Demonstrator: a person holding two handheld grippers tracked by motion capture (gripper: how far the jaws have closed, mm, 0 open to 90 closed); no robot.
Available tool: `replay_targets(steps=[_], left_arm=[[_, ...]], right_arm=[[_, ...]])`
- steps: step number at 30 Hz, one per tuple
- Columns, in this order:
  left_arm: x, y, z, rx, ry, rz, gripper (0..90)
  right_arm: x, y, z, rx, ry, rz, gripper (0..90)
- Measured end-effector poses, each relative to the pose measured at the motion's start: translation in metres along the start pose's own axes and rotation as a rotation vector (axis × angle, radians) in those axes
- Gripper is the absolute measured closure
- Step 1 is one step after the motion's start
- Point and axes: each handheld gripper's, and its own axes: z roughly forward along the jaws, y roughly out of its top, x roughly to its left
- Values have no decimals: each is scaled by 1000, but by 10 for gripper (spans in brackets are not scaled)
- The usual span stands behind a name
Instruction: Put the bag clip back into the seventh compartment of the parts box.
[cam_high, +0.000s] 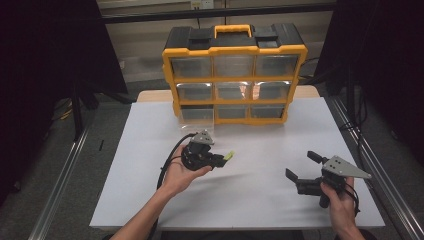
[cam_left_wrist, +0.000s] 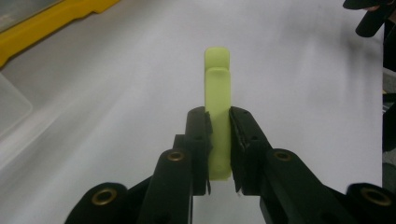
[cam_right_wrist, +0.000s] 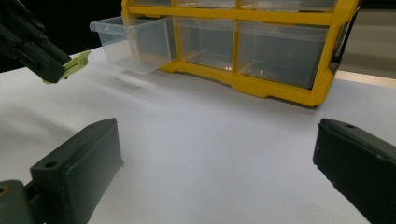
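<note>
1. Lime-green clip (cam_left_wrist: 218, 112) sits pinched between the jaws of your left gripper (cam_high: 224, 159), lifted off the white table (cam_high: 250, 195) in front of the yellow organiser (cam_high: 234, 75).
2. Your grip looks sound: the pads press on the clip's lower half and the rest juts straight out ahead of the jaws. Keep that squeeze steady.
3. The likely target is the clear drawer (cam_right_wrist: 135, 42) pulled out at the organiser's bottom left. Bring the clip over its open top before you let go, and lower it inside the rim, not from high up.
4. Your right gripper (cam_high: 302, 169) rests near the table's right side with its jaws spread wide and nothing between them. Leave it well apart from the left.
5. No brand, label or writing is readable anywhere.
</note>
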Motion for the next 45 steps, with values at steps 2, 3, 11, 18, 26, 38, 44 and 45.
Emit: replay_targets(steps=[2, 3, 11, 18, 26, 38, 44, 45], left_arm=[[1, 1, -5, -8, 9, 4, 786], [1, 0, -7, -26, 11, 3, 786], [6, 1, -17, -68, 17, 3, 786], [9, 4, -32, -101, 30, 5, 786], [13, 6, -46, -128, 47, 13, 786], [18, 12, -66, -158, 74, 14, 786], [23, 13, -80, -180, 97, 5, 786], [24, 13, -83, -184, 102, 4, 786]], right_arm=[[0, 0, 0, -5, -2, 1, 2], [0, 0, 0, -4, 0, -4, 2], [1, 0, 0, -8, 1, -3, 2], [1, 0, 0, -9, 6, -11, 2], [3, 0, 0, -6, 11, -27, 2], [2, 0, 1, -7, 5, -20, 1], [2, 0, 1, -8, 6, -20, 1], [2, 0, 1, -7, 7, -23, 1]])
